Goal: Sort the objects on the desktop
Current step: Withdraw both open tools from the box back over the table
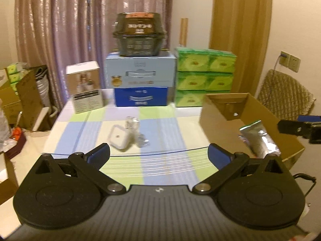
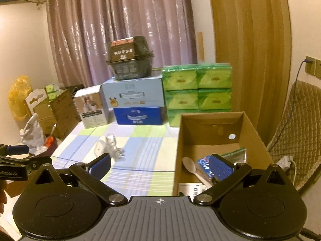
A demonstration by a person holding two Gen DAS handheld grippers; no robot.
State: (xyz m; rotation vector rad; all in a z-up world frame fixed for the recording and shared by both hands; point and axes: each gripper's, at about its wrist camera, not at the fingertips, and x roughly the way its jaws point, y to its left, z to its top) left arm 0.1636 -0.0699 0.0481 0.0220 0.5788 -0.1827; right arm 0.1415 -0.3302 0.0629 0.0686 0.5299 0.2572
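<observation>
in the cardboard box, wooden spoon bowl points away; both tools wide.

Your left gripper has its jaws spread wide with nothing between the blue pads. Your right gripper is spread just as wide and empty, level beside the left one.

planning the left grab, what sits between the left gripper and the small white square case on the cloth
Nothing. In the left wrist view only bare checked tablecloth lies between the open left gripper and the white case; a clear plastic item sits beside the case.
</observation>
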